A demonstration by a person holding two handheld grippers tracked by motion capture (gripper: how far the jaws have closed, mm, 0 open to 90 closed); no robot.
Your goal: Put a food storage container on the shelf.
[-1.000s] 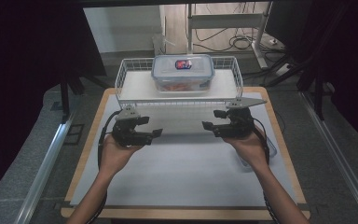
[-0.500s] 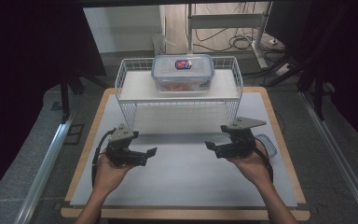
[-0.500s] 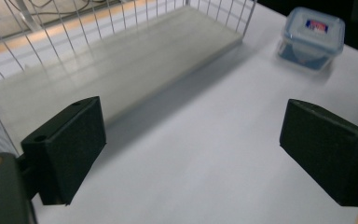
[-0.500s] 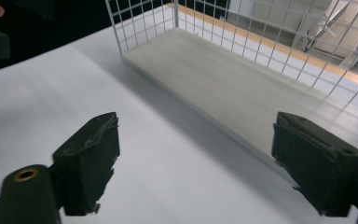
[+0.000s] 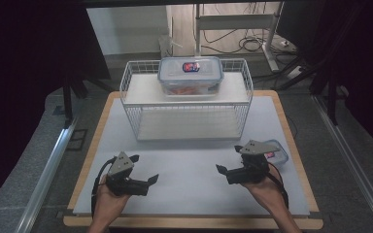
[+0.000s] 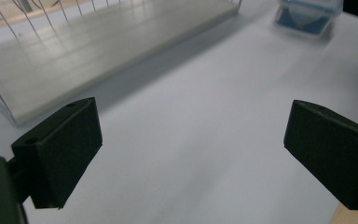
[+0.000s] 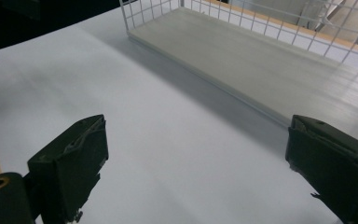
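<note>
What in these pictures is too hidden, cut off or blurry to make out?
- Small container, high view: the right gripper and its plate cover much of it.
- Same container, left gripper view: blurred, cut by the top edge.
- Box on the rack, high view: orange contents too blurred to name; lid label too small.
- Left gripper: open, nothing held.

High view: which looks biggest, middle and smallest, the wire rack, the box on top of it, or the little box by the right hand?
1. Wire rack, the biggest by far.
2. Box on top, middle.
3. Little box, smallest, though the right tool hides part of it, so its full size is unsure.
</note>
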